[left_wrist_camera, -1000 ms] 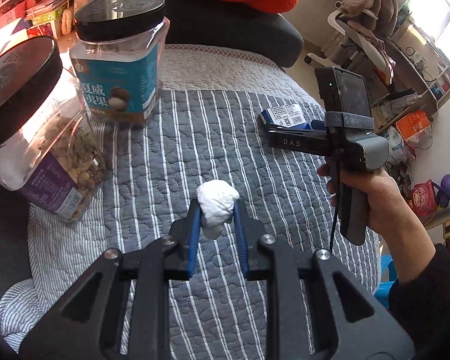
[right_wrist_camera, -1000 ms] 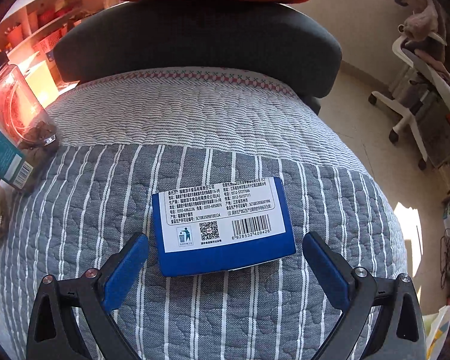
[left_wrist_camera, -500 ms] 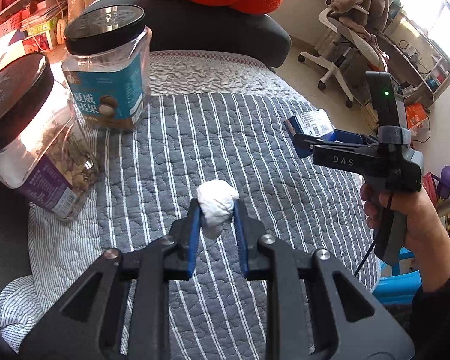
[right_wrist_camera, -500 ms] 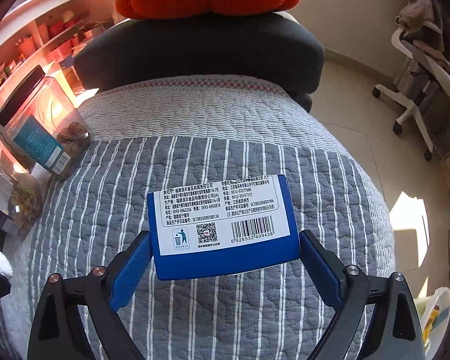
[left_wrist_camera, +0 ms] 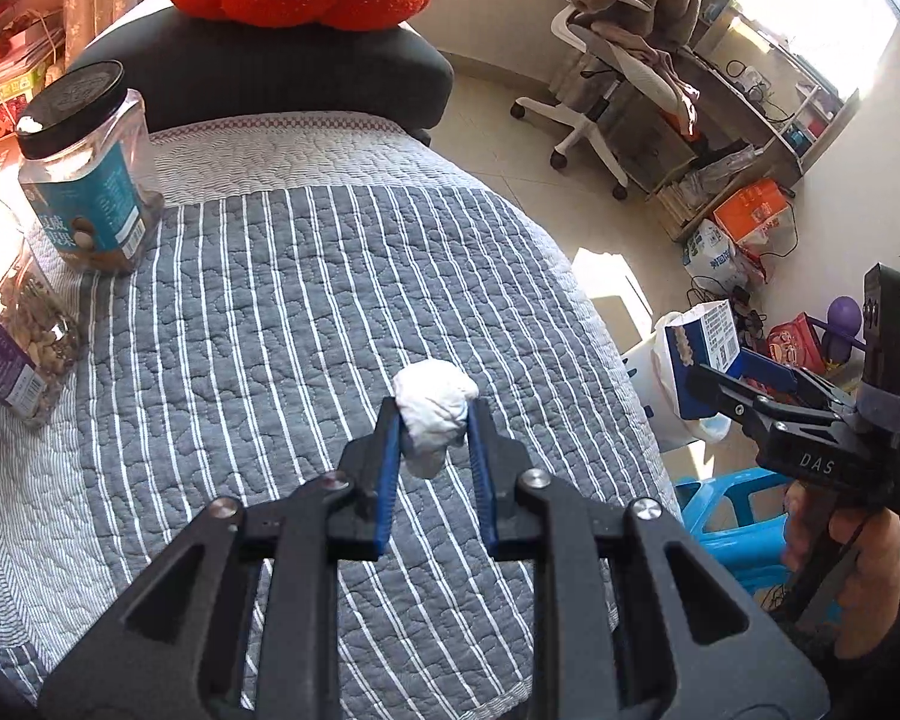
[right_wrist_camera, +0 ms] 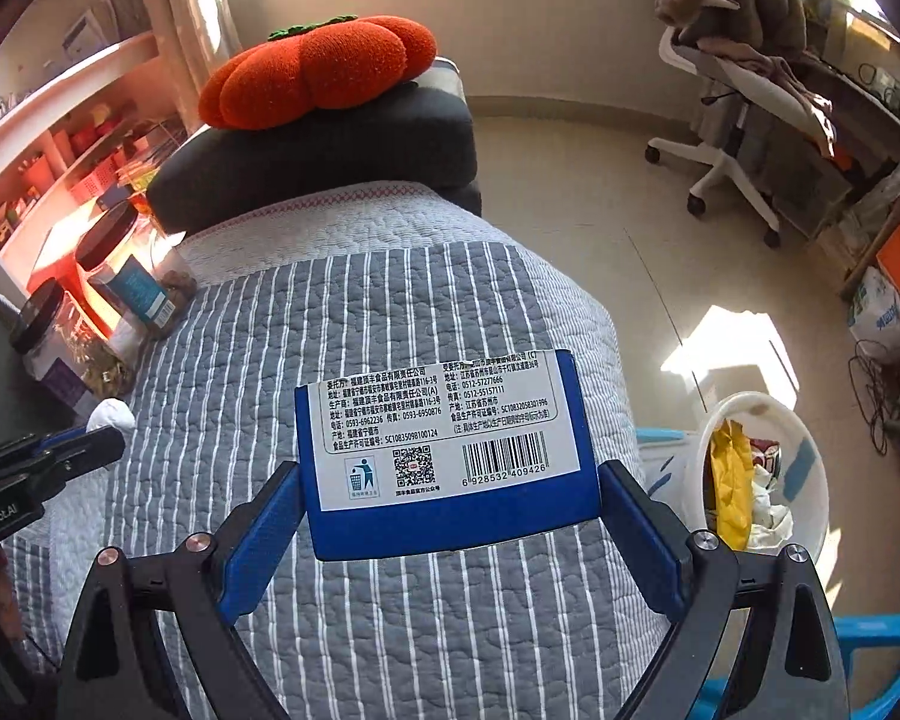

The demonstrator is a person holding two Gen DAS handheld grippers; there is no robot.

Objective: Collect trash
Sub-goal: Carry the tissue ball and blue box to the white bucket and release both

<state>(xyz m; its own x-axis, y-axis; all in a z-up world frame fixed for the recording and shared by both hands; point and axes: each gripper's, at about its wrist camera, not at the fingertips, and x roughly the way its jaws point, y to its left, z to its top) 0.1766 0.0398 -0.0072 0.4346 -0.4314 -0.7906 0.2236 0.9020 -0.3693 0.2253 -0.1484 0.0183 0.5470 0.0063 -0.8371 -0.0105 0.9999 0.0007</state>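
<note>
Left grip: my left gripper (left_wrist_camera: 432,438) is clamped on a crumpled white tissue wad (left_wrist_camera: 433,405), one blue pad on each side, held above the grey white-striped quilt (left_wrist_camera: 270,312).
Right grip: my right gripper (right_wrist_camera: 450,516) is clenched on a flat blue cardboard snack box (right_wrist_camera: 444,450), pads on its two short ends.
Box axis: long axis runs across the fingers, left to right; white label face up toward the camera, text reading upright.
Box place: in the air past the quilt's right edge; in the left view it (left_wrist_camera: 699,354) sits in front of the white round plastic trash bin (right_wrist_camera: 810,468).
Box writing: barcode 6 928532 409426, a QR code, a bin-man pictogram, blocks of Chinese print with 0593-6962236 and 0512-57277666.
Gripper writing: "DAS" on the right one (left_wrist_camera: 750,384), "SenRobot.AI" on the left one (right_wrist_camera: 84,441).
Bin: on the floor right of the quilt, with yellow and white wrappers inside.
Count: 2 trash items held, 1 bin, 2 clear black-lidded nut jars (left_wrist_camera: 87,174) on the quilt's left edge; the teal label's Chinese is only partly legible.
</note>
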